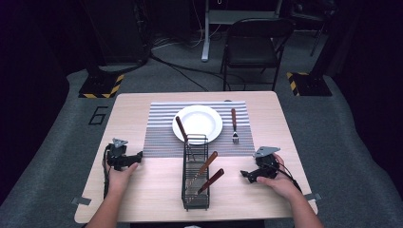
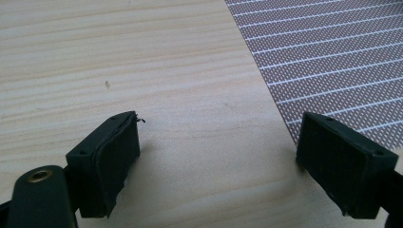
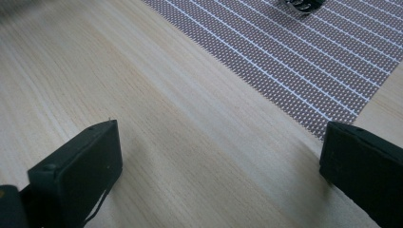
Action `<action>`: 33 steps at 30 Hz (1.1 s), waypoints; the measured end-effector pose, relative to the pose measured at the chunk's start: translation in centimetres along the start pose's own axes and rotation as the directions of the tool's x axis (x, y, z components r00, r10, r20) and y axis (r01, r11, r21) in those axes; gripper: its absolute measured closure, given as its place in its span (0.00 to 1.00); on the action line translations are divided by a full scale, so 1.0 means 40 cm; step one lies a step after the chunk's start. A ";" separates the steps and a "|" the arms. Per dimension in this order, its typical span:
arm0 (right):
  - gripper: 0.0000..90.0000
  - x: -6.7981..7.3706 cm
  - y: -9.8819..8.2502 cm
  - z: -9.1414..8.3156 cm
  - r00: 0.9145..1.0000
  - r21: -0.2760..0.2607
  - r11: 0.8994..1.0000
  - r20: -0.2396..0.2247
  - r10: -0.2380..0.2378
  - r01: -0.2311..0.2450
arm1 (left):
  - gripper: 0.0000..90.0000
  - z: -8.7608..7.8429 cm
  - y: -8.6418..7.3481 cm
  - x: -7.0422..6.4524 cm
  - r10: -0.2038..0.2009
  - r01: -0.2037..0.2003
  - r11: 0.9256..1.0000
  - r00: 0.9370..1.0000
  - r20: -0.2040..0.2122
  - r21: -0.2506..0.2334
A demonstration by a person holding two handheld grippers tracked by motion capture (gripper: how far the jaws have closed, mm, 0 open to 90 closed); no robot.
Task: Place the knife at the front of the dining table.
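My left tool (image 1: 138, 155) and right tool (image 1: 244, 174) are spread wide, holding nothing. The knives (image 1: 207, 164) stand in the rack (image 1: 195, 199) between them. A careless grab could tip it.

plate (image 1: 197, 123): 1 | placemat (image 1: 161, 137): 1 | wire caddy (image 1: 195, 190): 1 | fork (image 1: 234, 126): 1 | wooden-handled utensils (image 1: 207, 164) in caddy: 3

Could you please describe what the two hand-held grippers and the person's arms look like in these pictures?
Each hand-held gripper, left and right, is a compact black unit topped by a grey three-cornered plate, with a black cable trailing back toward the person. Up close, the jaws are blocky black pieces with dark flat pads; the left gripper's frame carries a brass-coloured ring. The forearms are bare, with no sleeves visible.
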State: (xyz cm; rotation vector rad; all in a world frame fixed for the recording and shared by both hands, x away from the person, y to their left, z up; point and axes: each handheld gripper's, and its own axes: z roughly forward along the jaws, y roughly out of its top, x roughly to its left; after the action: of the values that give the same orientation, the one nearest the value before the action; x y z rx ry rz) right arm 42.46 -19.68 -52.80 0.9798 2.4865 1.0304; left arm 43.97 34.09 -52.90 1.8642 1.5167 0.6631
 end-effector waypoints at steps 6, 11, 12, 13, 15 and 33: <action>0.00 0.000 0.000 0.000 1.000 0.001 1.000 -0.002 -0.001 0.001 | 0.16 0.000 0.000 -0.002 -0.012 0.012 1.000 1.000 -0.008 -0.003; 0.00 -0.002 0.001 0.001 1.000 -0.003 1.000 -0.004 -0.013 0.013 | 0.17 0.000 0.000 -0.002 -0.012 0.012 1.000 1.000 -0.010 -0.002; 0.00 -0.002 0.001 0.002 1.000 -0.002 1.000 -0.005 -0.014 0.014 | 0.17 0.000 0.001 -0.003 -0.016 0.016 1.000 1.000 -0.010 0.002; 0.00 -0.002 0.001 0.002 1.000 -0.002 1.000 -0.005 -0.014 0.014 | 0.17 0.000 0.001 -0.004 -0.017 0.017 1.000 1.000 -0.012 0.001; 0.00 -0.002 0.001 0.002 1.000 -0.002 1.000 -0.004 -0.015 0.015 | 0.17 0.000 0.001 -0.004 -0.016 0.016 1.000 1.000 -0.014 -0.001; 0.00 -0.002 0.001 0.002 1.000 -0.002 1.000 -0.005 -0.014 0.014 | 0.38 -0.028 0.021 -0.017 -0.025 0.025 0.999 1.000 -0.008 0.038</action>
State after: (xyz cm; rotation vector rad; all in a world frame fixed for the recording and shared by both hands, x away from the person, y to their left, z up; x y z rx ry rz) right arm 42.58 -19.68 -52.81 0.9587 2.4919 1.0320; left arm 43.57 33.51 -51.53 1.8704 1.5649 0.6339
